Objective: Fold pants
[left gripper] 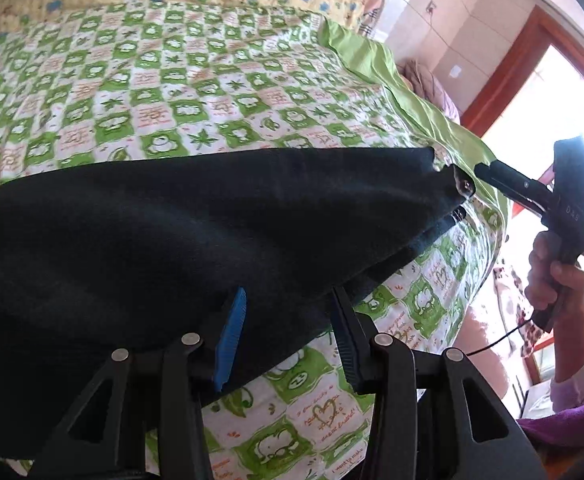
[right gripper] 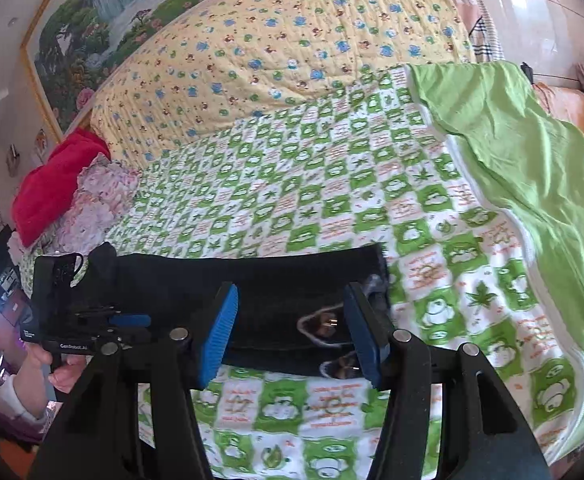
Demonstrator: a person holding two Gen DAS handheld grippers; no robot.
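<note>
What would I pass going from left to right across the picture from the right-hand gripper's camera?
Red blanket → the other, left gripper held in a hand → folded black pants → green-and-white checked quilt → plain green sheet.

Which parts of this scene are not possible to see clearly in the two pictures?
- Left end of the black pants: left wrist view, cut off by the picture edge and covered by the left gripper.
- How many layers the pants have: both views, the dark cloth shows no detail.
- Near edge of the pants: right wrist view, partly hidden behind the right gripper.
- Writing on the green checked blanket: too small.
</note>
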